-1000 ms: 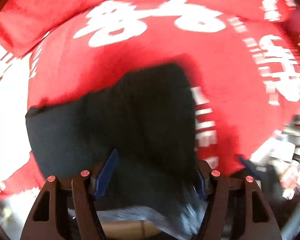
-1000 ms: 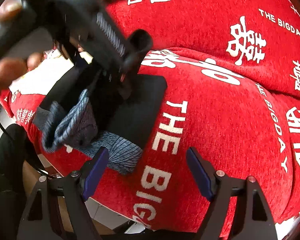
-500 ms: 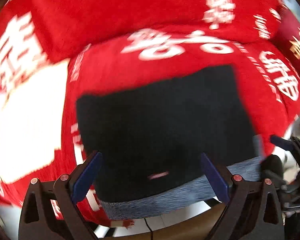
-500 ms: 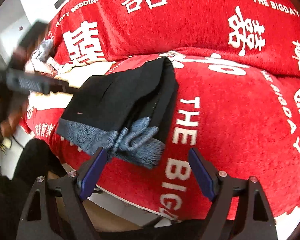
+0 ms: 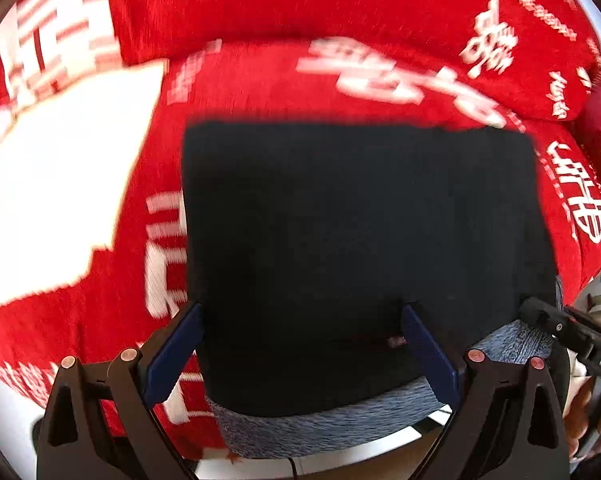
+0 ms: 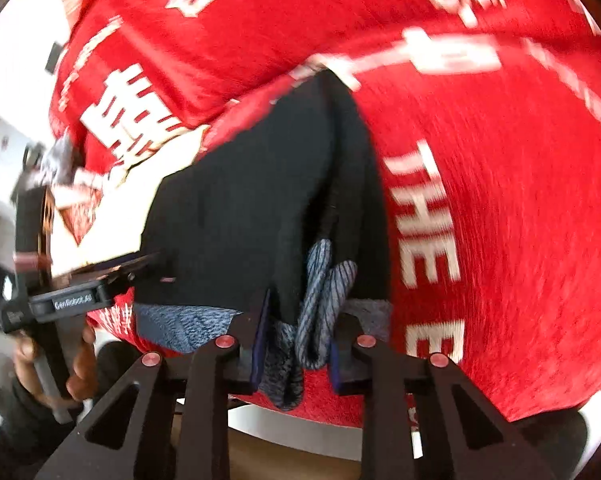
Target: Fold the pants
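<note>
Pants: we've got the pants (image 5: 356,248) lying as a folded dark rectangle on the red cover (image 5: 340,8); grey waistband (image 5: 340,420) at the near edge, hanging just past the cushion front

Edges: far edge runs straight across below the back cushion; left edge straight, with bare red cover beside it; right edge runs down to the cushion's right end; from the right wrist view the right side shows stacked layers, with bunched grey folds (image 6: 324,300) poking out at the near corner

Room: open cover to our right of the pants in the right wrist view, printed "THE" (image 6: 424,216); a white patch (image 5: 60,184) of the cover lies well left of the pants

Left gripper: our left gripper (image 5: 300,356) has its fingers (image 5: 172,356) spread wide, nothing between them; it sits over the near part of the pants, the left finger at the left edge, the right finger over the dark cloth

Right gripper: our right gripper (image 6: 296,340) is at the near right corner; its jaws are drawn in close around the bunched grey folds; whether they pinch the cloth, we cannot tell

Hard to see: both views are motion-blurred; the gripper bodies hide the cushion front; in the left wrist view the right gripper shows only as a cut-off black part at the right rim
</note>
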Tool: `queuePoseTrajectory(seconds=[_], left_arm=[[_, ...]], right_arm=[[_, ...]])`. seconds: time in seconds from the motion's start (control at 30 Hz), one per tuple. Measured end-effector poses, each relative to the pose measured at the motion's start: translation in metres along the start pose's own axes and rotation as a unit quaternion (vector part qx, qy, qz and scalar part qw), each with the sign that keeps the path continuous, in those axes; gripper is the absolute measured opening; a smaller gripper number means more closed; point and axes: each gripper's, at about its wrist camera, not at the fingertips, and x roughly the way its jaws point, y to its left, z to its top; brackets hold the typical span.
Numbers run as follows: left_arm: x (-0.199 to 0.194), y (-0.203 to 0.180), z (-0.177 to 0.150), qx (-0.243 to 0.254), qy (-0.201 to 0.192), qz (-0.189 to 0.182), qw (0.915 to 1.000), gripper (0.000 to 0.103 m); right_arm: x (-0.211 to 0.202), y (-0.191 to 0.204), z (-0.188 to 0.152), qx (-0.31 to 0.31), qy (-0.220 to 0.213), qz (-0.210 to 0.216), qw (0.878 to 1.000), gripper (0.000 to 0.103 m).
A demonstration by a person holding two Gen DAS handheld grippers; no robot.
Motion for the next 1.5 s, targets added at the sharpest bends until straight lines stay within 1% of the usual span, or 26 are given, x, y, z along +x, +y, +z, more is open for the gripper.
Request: queuePoseTrajectory(seconds=[0.07, 0.1, 0.13, 0.17, 0.2, 0.23, 0.27, 0.33, 0.4, 0.43, 0.47, 0.53, 0.57, 0.63, 0.7, 0.77, 0.83, 0.97, 1.07, 1.13, 1.2, 1.27, 1.3, 1.33, 1.43, 1.5], left_arm=[[0.000, 0.009, -0.003, -0.022, -0.008, -0.016, 0.9996, 0.102], [-0.002, 0.012, -0.004, -0.030, -0.007, -0.021, 0.9993, 0.102], [-0.004, 0.014, -0.004, -0.033, -0.007, -0.021, 0.9992, 0.102], [-0.006, 0.014, -0.003, -0.033, -0.010, -0.016, 0.9993, 0.102], [-0.009, 0.015, -0.002, -0.031, -0.015, -0.009, 0.9994, 0.102], [-0.014, 0.015, 0.000, -0.027, -0.029, 0.000, 0.9992, 0.102], [-0.017, 0.015, 0.001, -0.026, -0.037, 0.002, 0.9990, 0.102], [-0.017, 0.014, 0.004, -0.030, -0.043, 0.005, 0.9986, 0.102], [-0.003, 0.013, 0.005, -0.034, -0.024, 0.009, 0.9991, 0.102], [0.002, 0.014, 0.005, -0.040, -0.017, 0.007, 0.9990, 0.103], [0.004, 0.017, 0.003, -0.049, -0.020, -0.002, 0.9986, 0.103], [0.007, 0.025, 0.000, -0.072, -0.019, -0.027, 0.9968, 0.103], [0.008, 0.028, 0.001, -0.076, -0.014, -0.035, 0.9964, 0.103], [0.009, 0.031, 0.000, -0.076, -0.011, -0.042, 0.9962, 0.103], [0.011, 0.031, -0.001, -0.075, -0.014, -0.040, 0.9963, 0.103], [0.010, 0.030, -0.002, -0.073, -0.018, -0.038, 0.9965, 0.103], [0.011, 0.029, -0.002, -0.071, -0.021, -0.036, 0.9966, 0.103], [0.014, 0.028, -0.001, -0.074, -0.020, -0.038, 0.9963, 0.103], [0.013, 0.028, -0.001, -0.072, -0.022, -0.037, 0.9965, 0.103], [0.012, 0.025, -0.001, -0.069, -0.024, -0.031, 0.9969, 0.103], [0.011, 0.024, -0.001, -0.065, -0.027, -0.026, 0.9972, 0.103], [0.010, 0.023, -0.002, -0.064, -0.028, -0.021, 0.9973, 0.103], [0.010, 0.022, -0.002, -0.063, -0.028, -0.019, 0.9975, 0.103], [0.009, 0.022, -0.002, -0.059, -0.030, -0.015, 0.9977, 0.103], [0.008, 0.021, -0.002, -0.056, -0.033, -0.011, 0.9978, 0.103], [0.007, 0.021, -0.003, -0.056, -0.034, -0.012, 0.9978, 0.103]], right_arm=[[0.002, -0.014, -0.005, 0.034, 0.001, 0.029, 0.999, 0.030], [0.000, -0.015, -0.006, 0.040, 0.002, 0.033, 0.999, 0.038], [-0.004, -0.013, -0.005, 0.039, 0.003, 0.021, 0.999, 0.042], [-0.011, -0.011, -0.004, 0.033, -0.006, -0.011, 0.999, 0.054], [-0.022, -0.005, -0.003, 0.017, -0.028, -0.062, 0.998, 0.062], [-0.030, 0.000, -0.002, 0.001, -0.044, -0.090, 0.995, 0.062], [-0.042, 0.012, 0.001, -0.030, -0.070, -0.125, 0.989, 0.062], [-0.054, 0.037, 0.006, -0.083, -0.102, -0.145, 0.981, 0.063], [-0.054, 0.067, 0.014, -0.140, -0.118, -0.133, 0.974, 0.083], [-0.050, 0.079, 0.018, -0.162, -0.124, -0.129, 0.970, 0.083], [-0.039, 0.092, 0.024, -0.192, -0.125, -0.129, 0.965, 0.083], [-0.011, 0.110, 0.039, -0.233, -0.113, -0.143, 0.955, 0.083], [-0.003, 0.110, 0.045, -0.239, -0.106, -0.148, 0.954, 0.083], [0.019, 0.114, 0.066, -0.240, -0.090, -0.148, 0.955, 0.083], [0.039, 0.111, 0.086, -0.230, -0.078, -0.154, 0.958, 0.083], [0.060, 0.102, 0.099, -0.217, -0.041, -0.169, 0.960, 0.083], [0.080, 0.090, 0.104, -0.204, -0.004, -0.184, 0.961, 0.085], [0.080, 0.081, 0.092, -0.224, -0.008, -0.186, 0.957, 0.087], [0.079, 0.076, 0.094, -0.213, -0.009, -0.175, 0.961, 0.088], [0.082, 0.076, 0.094, -0.216, -0.005, -0.175, 0.961, 0.091], [0.086, 0.080, 0.092, -0.229, 0.002, -0.186, 0.956, 0.098], [0.087, 0.085, 0.090, -0.238, 0.008, -0.202, 0.950, 0.099], [0.084, 0.087, 0.091, -0.233, 0.009, -0.209, 0.950, 0.099], [0.079, 0.089, 0.090, -0.224, 0.007, -0.215, 0.951, 0.099], [0.053, 0.104, 0.077, -0.218, -0.024, -0.213, 0.952, 0.099], [0.035, 0.113, 0.059, -0.215, -0.044, -0.206, 0.954, 0.099]])
